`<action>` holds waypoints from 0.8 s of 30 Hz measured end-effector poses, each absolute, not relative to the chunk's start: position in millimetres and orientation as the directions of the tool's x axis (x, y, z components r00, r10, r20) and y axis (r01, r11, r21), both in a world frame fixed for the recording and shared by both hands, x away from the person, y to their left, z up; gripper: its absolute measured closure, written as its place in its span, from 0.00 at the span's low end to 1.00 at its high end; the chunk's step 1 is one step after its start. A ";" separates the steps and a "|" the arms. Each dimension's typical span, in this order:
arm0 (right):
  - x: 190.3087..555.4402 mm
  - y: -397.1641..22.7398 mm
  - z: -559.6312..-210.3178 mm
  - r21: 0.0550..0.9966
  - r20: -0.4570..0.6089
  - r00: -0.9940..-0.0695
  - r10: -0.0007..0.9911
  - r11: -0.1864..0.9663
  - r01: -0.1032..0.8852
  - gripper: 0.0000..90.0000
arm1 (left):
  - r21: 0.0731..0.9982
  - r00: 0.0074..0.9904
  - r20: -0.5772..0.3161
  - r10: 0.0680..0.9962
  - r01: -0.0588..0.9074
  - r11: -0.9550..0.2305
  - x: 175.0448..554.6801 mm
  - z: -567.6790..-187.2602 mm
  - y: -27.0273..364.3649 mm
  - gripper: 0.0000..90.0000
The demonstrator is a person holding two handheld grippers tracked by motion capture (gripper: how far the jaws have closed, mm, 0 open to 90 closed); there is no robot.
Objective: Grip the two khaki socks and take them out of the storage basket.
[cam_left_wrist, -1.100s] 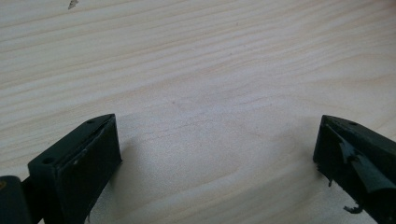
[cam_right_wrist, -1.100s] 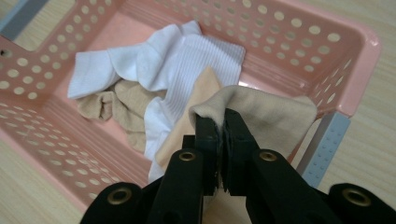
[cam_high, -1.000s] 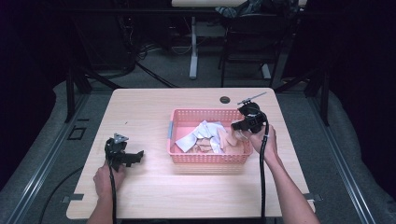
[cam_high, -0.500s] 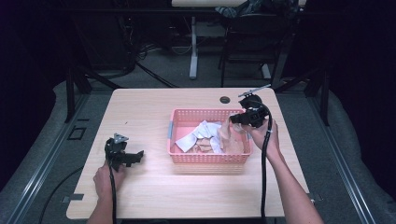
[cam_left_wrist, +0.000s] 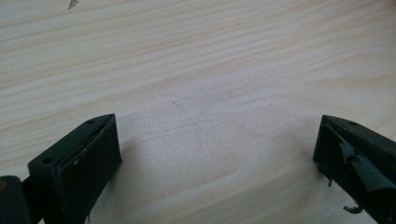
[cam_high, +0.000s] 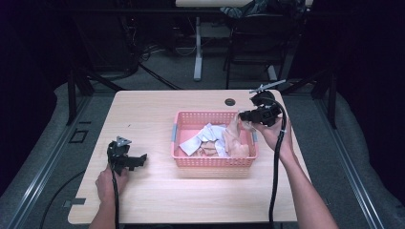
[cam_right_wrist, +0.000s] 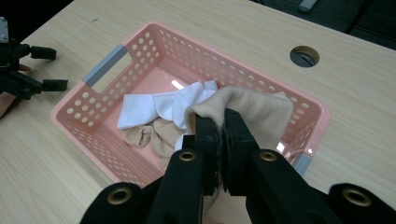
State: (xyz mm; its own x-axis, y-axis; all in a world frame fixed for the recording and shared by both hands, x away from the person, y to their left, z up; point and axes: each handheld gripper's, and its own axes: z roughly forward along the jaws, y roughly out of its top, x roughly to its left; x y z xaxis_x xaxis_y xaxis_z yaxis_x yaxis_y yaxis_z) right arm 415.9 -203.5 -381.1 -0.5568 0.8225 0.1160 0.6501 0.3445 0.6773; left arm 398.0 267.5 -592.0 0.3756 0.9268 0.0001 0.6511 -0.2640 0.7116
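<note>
Over the pink perforated plastic basket [cam_right_wrist: 93, 100], right tongs [cam_right_wrist: 223, 122] clench a beige cloth sock [cam_right_wrist: 254, 109]; left tongs [cam_left_wrist: 215, 154] gape above the wooden counter [cam_left_wrist: 210, 70].

Bare table [cam_high: 157, 109] all round my left gripper [cam_high: 136, 161]; wood between its spread jaws, free passage up to the pink basket [cam_high: 215, 161]. Basket walls fence the middle of the table. My right gripper [cam_right_wrist: 223, 122], clamped on the beige cloth [cam_right_wrist: 254, 109], sits above the basket's right rim, cloth draping down inside. White cloth [cam_right_wrist: 159, 105] and more beige pile cover the floor on that side; left part bare. Cable hole [cam_high: 230, 101] behind the basket, flush, no obstacle.
</note>
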 end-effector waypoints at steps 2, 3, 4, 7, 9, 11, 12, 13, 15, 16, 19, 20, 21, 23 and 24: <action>414.8 -204.6 -377.8 0.682 0.113 -0.556 0.824 0.343 0.646 0.96 | 0.712 0.375 0.000 0.927 0.651 -0.264 398.0 -592.0 267.5 0.00; 414.8 -204.6 -377.8 0.682 0.113 -0.556 0.824 0.343 0.646 0.96 | 0.712 0.375 0.000 0.927 0.651 -0.264 398.0 -592.0 267.5 0.00; 414.2 -205.5 -376.1 0.683 0.112 -0.555 0.824 0.342 0.645 0.96 | 0.712 0.375 0.000 0.927 0.651 -0.264 398.0 -592.0 267.5 0.00; 412.3 -208.7 -370.9 0.690 0.107 -0.554 0.825 0.340 0.639 0.96 | 0.711 0.377 0.000 0.926 0.651 -0.265 398.0 -592.0 267.6 0.00; 411.2 -211.1 -367.9 0.695 0.102 -0.552 0.827 0.338 0.634 0.96 | 0.712 0.376 0.000 0.927 0.651 -0.264 398.0 -592.0 267.5 0.00; 410.0 -214.4 -365.4 0.696 0.104 -0.548 0.830 0.332 0.636 0.96 | 0.712 0.376 0.000 0.927 0.651 -0.264 398.0 -592.0 267.5 0.00; 409.6 -215.8 -364.8 0.699 0.101 -0.546 0.832 0.331 0.634 0.96 | 0.712 0.376 0.000 0.927 0.651 -0.264 398.0 -592.0 267.5 0.00; 409.1 -217.5 -363.9 0.698 0.097 -0.544 0.834 0.332 0.634 0.96 | 0.712 0.376 0.000 0.927 0.651 -0.264 398.0 -592.0 267.5 0.00; 408.6 -219.3 -363.4 0.700 0.096 -0.542 0.835 0.330 0.634 0.96 | 0.712 0.376 0.000 0.927 0.651 -0.264 398.0 -592.0 267.5 0.00; 407.6 -223.5 -362.0 0.702 0.093 -0.538 0.838 0.328 0.632 0.96 | 0.712 0.376 0.000 0.927 0.651 -0.264 398.0 -592.0 267.5 0.00; 405.9 -230.0 -361.0 0.701 0.086 -0.528 0.845 0.326 0.635 0.96 | 0.712 0.376 0.000 0.927 0.651 -0.264 398.0 -592.0 267.5 0.00; 405.9 -230.0 -361.0 0.701 0.086 -0.528 0.845 0.326 0.635 0.96 | 0.712 0.376 0.000 0.927 0.651 -0.264 398.0 -592.0 267.5 0.00; 405.2 -232.5 -360.5 0.698 0.082 -0.525 0.847 0.327 0.637 0.96 | 0.712 0.376 0.000 0.927 0.651 -0.264 398.0 -592.0 267.5 0.00; 403.6 -238.3 -359.4 0.700 0.082 -0.516 0.853 0.320 0.639 0.96 | 0.712 0.376 0.000 0.927 0.651 -0.264 398.0 -592.0 267.5 0.00; 402.2 -243.0 -358.5 0.704 0.081 -0.509 0.857 0.313 0.638 0.96 | 0.712 0.375 0.000 0.927 0.651 -0.264 398.0 -592.0 267.5 0.00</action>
State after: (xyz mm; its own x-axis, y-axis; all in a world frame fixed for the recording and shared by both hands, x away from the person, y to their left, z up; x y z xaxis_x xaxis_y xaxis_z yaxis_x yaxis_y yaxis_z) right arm 402.2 -243.0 -358.5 -0.5092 0.8569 0.0805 0.6377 0.3128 0.7039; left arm 398.0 267.5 -592.0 0.3755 0.9268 0.0003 0.6510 -0.2640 0.7117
